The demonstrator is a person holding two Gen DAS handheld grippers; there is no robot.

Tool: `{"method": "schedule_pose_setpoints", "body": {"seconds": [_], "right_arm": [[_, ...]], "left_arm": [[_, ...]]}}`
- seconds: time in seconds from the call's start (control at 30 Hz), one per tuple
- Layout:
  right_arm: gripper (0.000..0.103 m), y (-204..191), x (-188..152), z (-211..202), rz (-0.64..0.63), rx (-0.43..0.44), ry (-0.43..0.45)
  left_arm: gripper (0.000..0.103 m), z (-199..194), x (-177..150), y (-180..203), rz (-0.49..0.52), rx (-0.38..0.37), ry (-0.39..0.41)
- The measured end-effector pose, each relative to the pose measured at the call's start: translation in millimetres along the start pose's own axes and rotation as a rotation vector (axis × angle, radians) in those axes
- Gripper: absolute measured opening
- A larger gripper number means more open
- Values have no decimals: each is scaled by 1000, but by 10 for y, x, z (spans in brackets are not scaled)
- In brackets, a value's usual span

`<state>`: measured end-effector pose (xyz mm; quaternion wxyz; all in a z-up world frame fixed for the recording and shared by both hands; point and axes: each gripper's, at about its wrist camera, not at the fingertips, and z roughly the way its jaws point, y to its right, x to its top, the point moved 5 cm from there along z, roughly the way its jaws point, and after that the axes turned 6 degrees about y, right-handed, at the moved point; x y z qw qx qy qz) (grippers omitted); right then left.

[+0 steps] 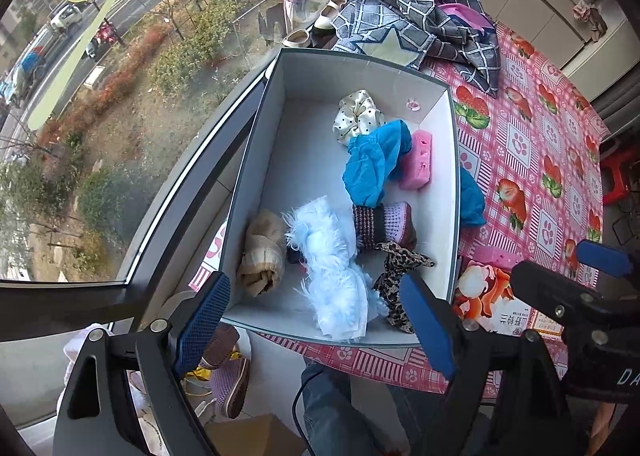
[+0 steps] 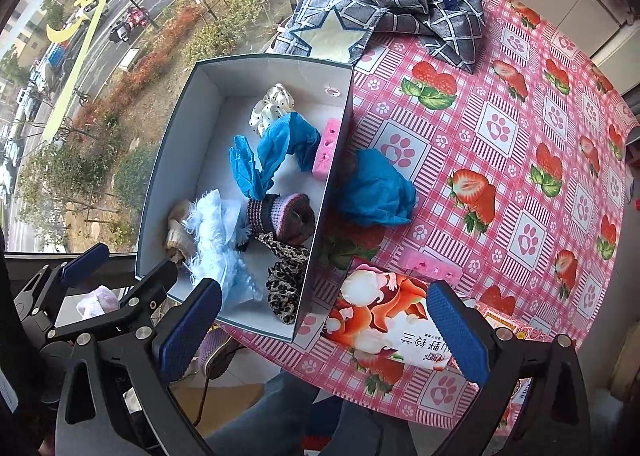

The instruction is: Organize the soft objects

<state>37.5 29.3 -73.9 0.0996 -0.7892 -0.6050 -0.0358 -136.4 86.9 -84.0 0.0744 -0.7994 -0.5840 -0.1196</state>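
Both tongs spread wide, nothing pinched. Left gripper (image 1: pixel 316 324) hangs over the near end of the white box (image 1: pixel 256 160), probably because the sorted items collect there. Straight ahead of its fingers: fluffy pale-blue piece (image 1: pixel 332 268), beige knit (image 1: pixel 262 252) to its left, leopard scrunchie (image 1: pixel 400 276) by the right finger. Further out: purple knit roll (image 1: pixel 386 224), blue cloth (image 1: pixel 376 160), pink sponge (image 1: pixel 418 160), polka-dot scrunchie (image 1: pixel 356 114).

Right gripper (image 2: pixel 324 332) sits over the table, tissue pack (image 2: pixel 384 312) between its fingers; likely staged for the leftovers.

Right view only: second blue cloth (image 2: pixel 376 188) in full, lying on the tablecloth (image 2: pixel 520 136) against the box's outer wall, and a second pink sponge (image 2: pixel 432 266) just beyond the pack. Left view catches only slivers of both. Plaid fabric (image 2: pixel 384 4) lies far beyond the box.
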Motion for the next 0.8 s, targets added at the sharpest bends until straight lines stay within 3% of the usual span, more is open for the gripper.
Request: {"method": "schedule_pose_setpoints", "body": {"seconds": [0.47,0.63,0.8], "right_arm": [[103,-42,-59,-20,18,4,6],[103,-58,-63,-45,16,-6,11],[103,-72,-69,-71,18,-9,16]], "left_arm": [[89,-31,-55,-57,-7,-4,6],[89,-57,-48,-147,-52,-20,11],[89,-127,-26,-212,-102,-111,42]]}}
